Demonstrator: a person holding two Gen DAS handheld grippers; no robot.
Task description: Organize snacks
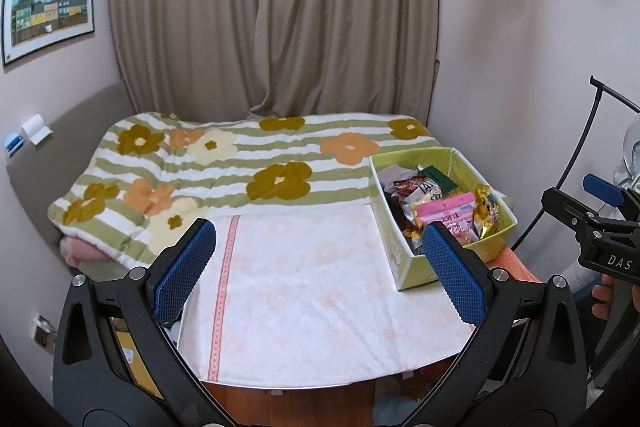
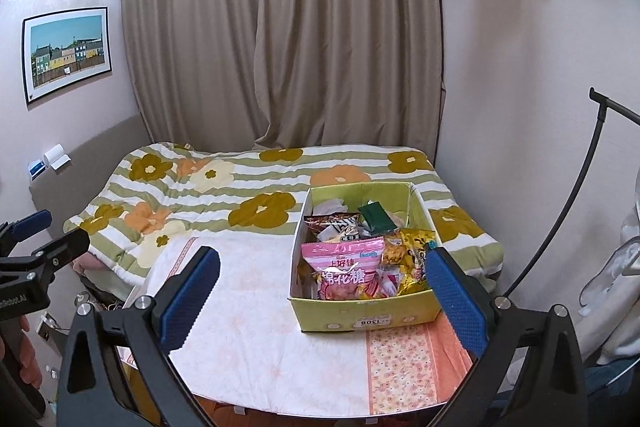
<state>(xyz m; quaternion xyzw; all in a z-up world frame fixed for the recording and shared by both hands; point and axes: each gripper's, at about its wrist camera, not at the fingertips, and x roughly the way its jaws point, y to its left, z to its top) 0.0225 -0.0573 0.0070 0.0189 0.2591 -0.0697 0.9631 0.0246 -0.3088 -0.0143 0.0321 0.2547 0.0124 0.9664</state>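
Right wrist view: snack packets point(image 2: 352, 259) piled in green cardboard box point(image 2: 360, 315) at table's point(image 2: 260, 347) far right corner; cloth bare. Left gripper point(image 1: 320, 267) and right gripper point(image 2: 324, 291) both spread wide, empty. Fits sorted or awaiting unpacking.

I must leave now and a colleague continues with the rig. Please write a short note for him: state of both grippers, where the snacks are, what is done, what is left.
Left gripper: open, holds nothing, above the white cloth on the table.
Right gripper: open, holds nothing, facing the green box.
Snacks: all visible ones lie in a loose pile in the green box at the table's right, the pink bag and the gold packet nearest the front. None lies on the cloth.
Done or left: the pile fits either snacks gathered in or snacks awaiting sorting; check before moving anything.
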